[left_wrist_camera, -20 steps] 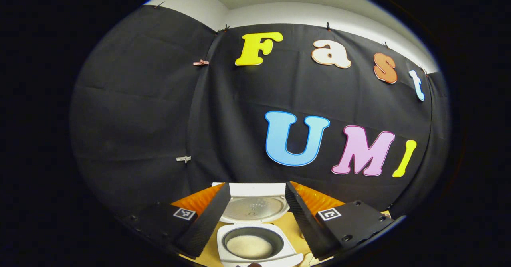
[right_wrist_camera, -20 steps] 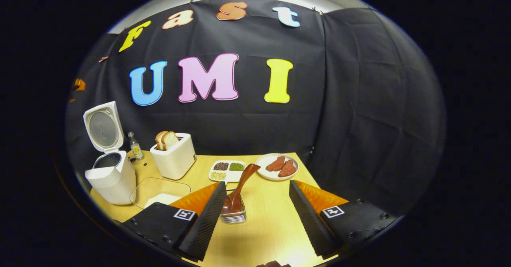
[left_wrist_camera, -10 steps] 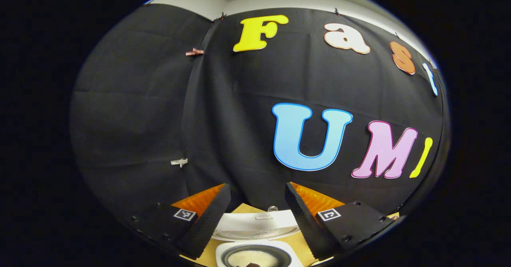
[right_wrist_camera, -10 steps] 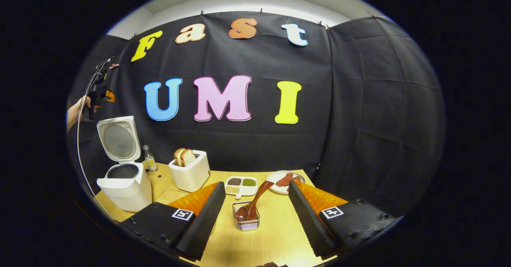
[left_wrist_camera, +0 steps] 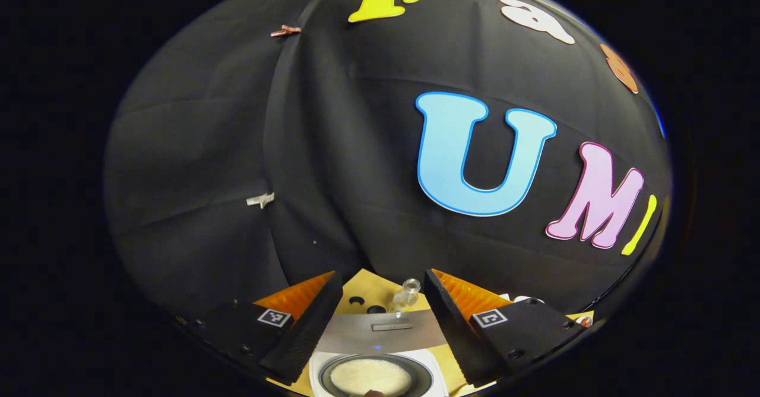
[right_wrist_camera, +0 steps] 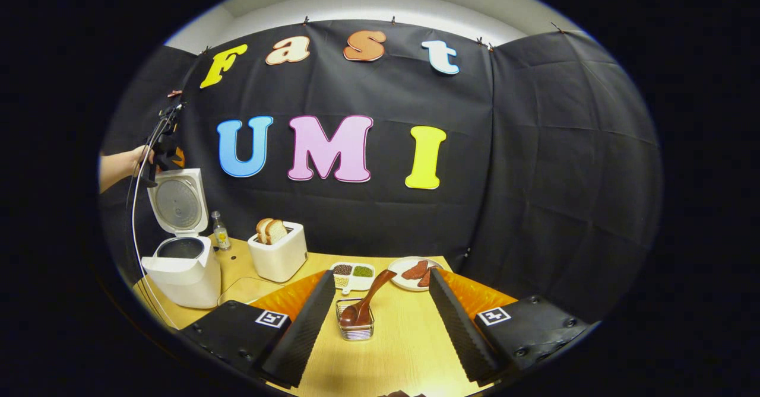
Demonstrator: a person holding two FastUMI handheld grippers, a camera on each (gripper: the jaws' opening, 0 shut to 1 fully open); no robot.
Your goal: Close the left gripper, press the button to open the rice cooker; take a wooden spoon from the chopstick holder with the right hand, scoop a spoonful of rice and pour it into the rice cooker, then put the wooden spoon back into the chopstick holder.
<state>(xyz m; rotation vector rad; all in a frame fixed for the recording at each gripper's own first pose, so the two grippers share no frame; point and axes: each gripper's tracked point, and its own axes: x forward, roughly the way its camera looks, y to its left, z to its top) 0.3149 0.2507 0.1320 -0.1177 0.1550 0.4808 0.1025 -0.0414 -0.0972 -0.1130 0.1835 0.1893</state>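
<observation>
The white rice cooker point(right_wrist_camera: 181, 269) stands at the table's left with its lid point(right_wrist_camera: 177, 201) up. In the left gripper view its pot of rice point(left_wrist_camera: 369, 377) lies below my open left gripper point(left_wrist_camera: 383, 278), and the raised lid point(left_wrist_camera: 380, 332) sits between the fingers. A hand holds that left gripper point(right_wrist_camera: 163, 148) just above the lid's top. The wooden spoon point(right_wrist_camera: 368, 299) leans in the wire chopstick holder point(right_wrist_camera: 355, 326), bowl down. My right gripper point(right_wrist_camera: 381, 275) is open, its fingers on either side of the holder and apart from the spoon.
A small bottle point(right_wrist_camera: 219, 237) stands behind the cooker and shows as the bottle point(left_wrist_camera: 407, 293) past the lid. A white toaster point(right_wrist_camera: 279, 254) with bread, a divided dish of grains point(right_wrist_camera: 350, 270) and a plate of meat point(right_wrist_camera: 415, 266) sit farther back. A clear container point(right_wrist_camera: 240, 290) lies near the cooker.
My left gripper has moved forward over the cooker, so the lid now shows from above. The right gripper has drawn back a little; the spoon stays in the holder.
</observation>
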